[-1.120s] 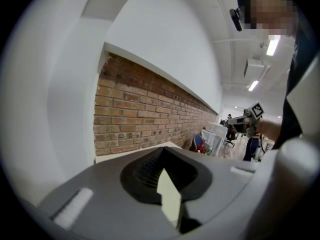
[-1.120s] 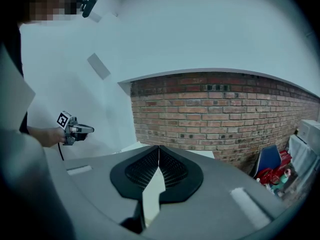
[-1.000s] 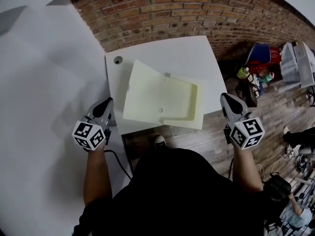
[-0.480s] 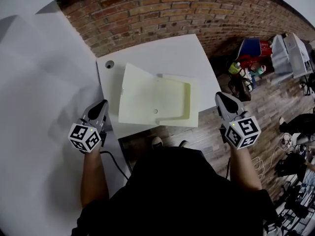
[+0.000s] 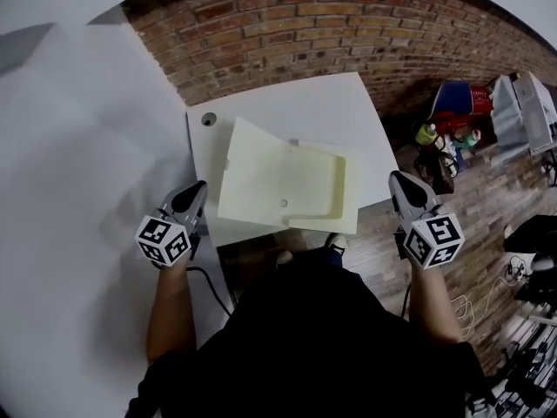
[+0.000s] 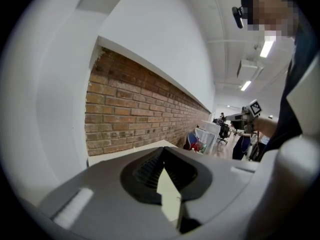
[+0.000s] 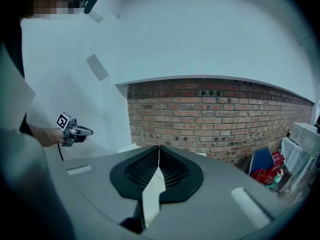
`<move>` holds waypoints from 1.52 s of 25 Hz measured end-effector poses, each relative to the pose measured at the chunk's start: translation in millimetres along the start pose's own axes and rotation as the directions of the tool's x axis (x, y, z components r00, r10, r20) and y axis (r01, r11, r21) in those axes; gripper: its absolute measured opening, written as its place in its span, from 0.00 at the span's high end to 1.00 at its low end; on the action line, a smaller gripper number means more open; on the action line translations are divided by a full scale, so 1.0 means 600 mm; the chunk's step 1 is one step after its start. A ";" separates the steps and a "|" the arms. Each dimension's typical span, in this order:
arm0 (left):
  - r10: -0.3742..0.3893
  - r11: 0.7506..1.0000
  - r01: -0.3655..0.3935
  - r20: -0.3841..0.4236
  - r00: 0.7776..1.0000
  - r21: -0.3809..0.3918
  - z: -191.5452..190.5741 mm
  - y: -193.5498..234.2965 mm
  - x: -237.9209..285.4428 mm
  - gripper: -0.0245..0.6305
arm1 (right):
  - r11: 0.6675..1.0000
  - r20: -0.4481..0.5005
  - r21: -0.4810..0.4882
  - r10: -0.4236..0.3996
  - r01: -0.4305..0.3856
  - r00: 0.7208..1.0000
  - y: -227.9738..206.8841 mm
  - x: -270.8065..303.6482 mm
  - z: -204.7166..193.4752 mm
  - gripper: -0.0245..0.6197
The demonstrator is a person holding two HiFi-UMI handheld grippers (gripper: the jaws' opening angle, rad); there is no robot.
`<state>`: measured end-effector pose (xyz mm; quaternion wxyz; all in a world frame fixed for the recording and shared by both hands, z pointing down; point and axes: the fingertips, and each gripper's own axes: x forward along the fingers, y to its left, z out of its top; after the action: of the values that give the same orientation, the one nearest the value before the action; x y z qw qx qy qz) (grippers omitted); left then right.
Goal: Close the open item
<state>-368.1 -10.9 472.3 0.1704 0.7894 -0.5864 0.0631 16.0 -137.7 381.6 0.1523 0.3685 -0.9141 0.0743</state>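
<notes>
Well, case: we saw the pale cream flat plastic case lying open on the white square bench, its left flap raised.
Left gripper: we held it beside the bench's left edge, fingers together, empty.
Right gripper: beside the right edge, fingers together, empty.

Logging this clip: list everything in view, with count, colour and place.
table: one, white, against the brick wall
brick wall: one, red-brown, behind the table
box: one, pale cream, on the table, lid open to its left
grommet hole: one, grey, table's far left corner
bag: one, blue and red, on the floor right of the table
bottle: one, green, beside the bag
cable: one, black, below the left gripper
left gripper: grey, shut, empty, at the table's left edge
right gripper: grey, shut, empty, off the table's right edge
</notes>
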 end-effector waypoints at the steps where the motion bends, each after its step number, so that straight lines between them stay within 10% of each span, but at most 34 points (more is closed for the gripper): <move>1: 0.009 1.000 -0.009 -0.009 1.000 0.000 -0.003 0.002 0.000 0.96 | 1.000 0.007 0.003 0.005 -0.005 1.000 -0.002 0.001 0.001 0.95; 25: 0.065 0.998 -0.069 -0.324 0.944 0.001 -0.167 0.021 0.042 0.88 | 0.997 -0.041 0.020 0.073 -0.072 0.996 -0.021 0.014 -0.038 0.95; 38: 0.048 0.999 -0.050 -0.501 0.864 0.008 -0.267 0.071 0.091 0.83 | 0.999 -0.087 0.034 0.039 -0.036 0.995 -0.025 0.006 -0.062 0.95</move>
<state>-375.6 -16.2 646.3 0.3168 0.7305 -0.5421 0.2685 32.7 -141.4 418.3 0.1848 0.3501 -0.9119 0.1080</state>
